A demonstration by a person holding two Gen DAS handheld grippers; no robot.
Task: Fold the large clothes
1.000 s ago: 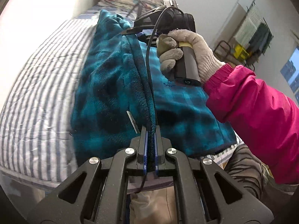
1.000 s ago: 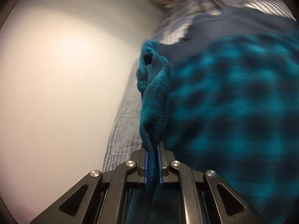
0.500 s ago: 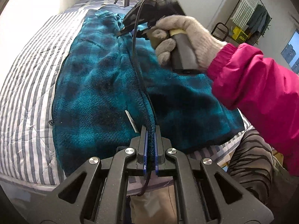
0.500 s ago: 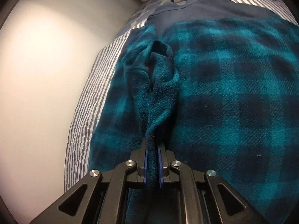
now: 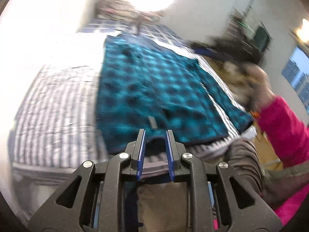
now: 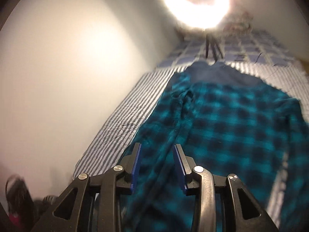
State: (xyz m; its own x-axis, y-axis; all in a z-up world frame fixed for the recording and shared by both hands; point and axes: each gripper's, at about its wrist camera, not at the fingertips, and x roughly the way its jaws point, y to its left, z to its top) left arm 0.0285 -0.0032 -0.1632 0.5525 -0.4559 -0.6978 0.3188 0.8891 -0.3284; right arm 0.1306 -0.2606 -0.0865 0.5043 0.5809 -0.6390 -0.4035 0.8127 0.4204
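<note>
A teal and black plaid fleece garment (image 5: pixel 150 89) lies spread flat on the striped bed sheet (image 5: pixel 54 104). My left gripper (image 5: pixel 155 133) hovers above the garment's near hem; its jaws are opening and nothing is between them. In the right wrist view the same fleece (image 6: pixel 231 125) fills the lower right. My right gripper (image 6: pixel 157 147) hangs over it with jaws opening. A raised fold ridge (image 6: pixel 173 135) of the fleece runs under the gap, but the pads do not press on it. The right gripper (image 5: pixel 222 46) shows as a dark blur in the left wrist view, held by a gloved hand (image 5: pixel 251 81).
A white wall runs along the bed's far side. A bright ring light (image 6: pixel 196 3) on a tripod stands at the head of the bed, near a checked quilt (image 6: pixel 251 52). A clothes rack (image 5: pixel 251 29) and a window (image 5: pixel 297 75) are at the right. The person's pink sleeve (image 5: pixel 285 131) fills the right edge.
Both grippers were shut on the fleece's folded edge; now both have let go, opened, and pulled up and back. The garment lies flat on the bed.
</note>
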